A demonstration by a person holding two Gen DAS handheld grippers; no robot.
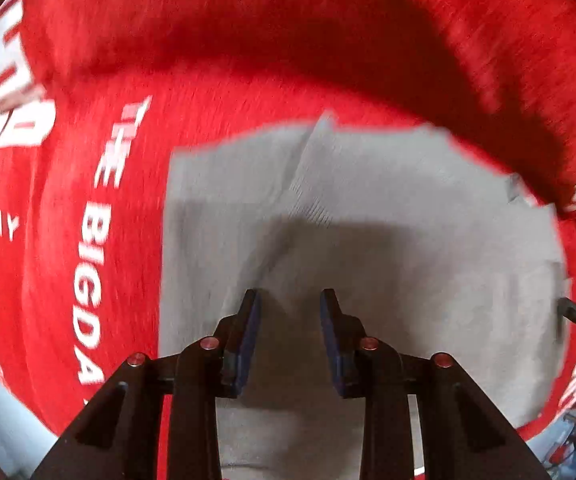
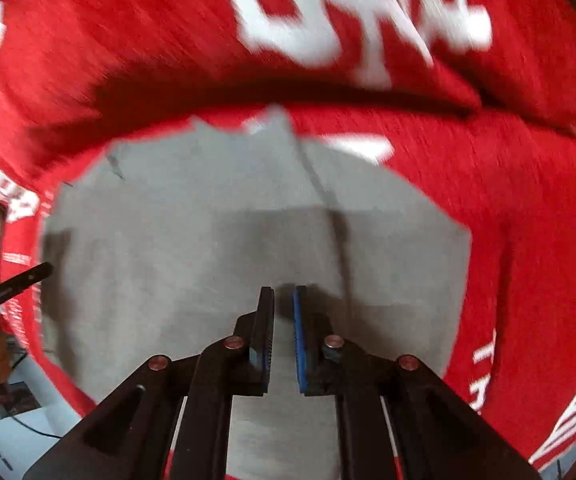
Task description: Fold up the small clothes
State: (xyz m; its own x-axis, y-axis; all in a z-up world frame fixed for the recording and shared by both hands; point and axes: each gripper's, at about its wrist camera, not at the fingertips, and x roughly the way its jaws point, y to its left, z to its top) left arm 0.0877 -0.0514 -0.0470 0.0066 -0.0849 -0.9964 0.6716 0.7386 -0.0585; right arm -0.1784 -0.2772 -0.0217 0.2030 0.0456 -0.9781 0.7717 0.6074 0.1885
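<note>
One grey garment (image 1: 368, 220), one red printed cloth (image 1: 248, 60) beneath, two tools: left tool (image 1: 290, 300), right tool (image 2: 284, 294).

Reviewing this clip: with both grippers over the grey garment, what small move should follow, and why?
Probably lift the left gripper clear. Its jaws stand apart with nothing between them, and the grey garment lies folded on the red cloth. The right gripper looks nearly shut, with no fabric visibly between its pads.

My left gripper (image 1: 290, 294): black angular linkage arms, round reddish-metal pivot pins, dark navy pads on the fingers (image 1: 248, 332). My right gripper (image 2: 283, 292): same black frame and pins, one pad brighter blue with ribbed edge, thin red-white strips along the arms.
</note>
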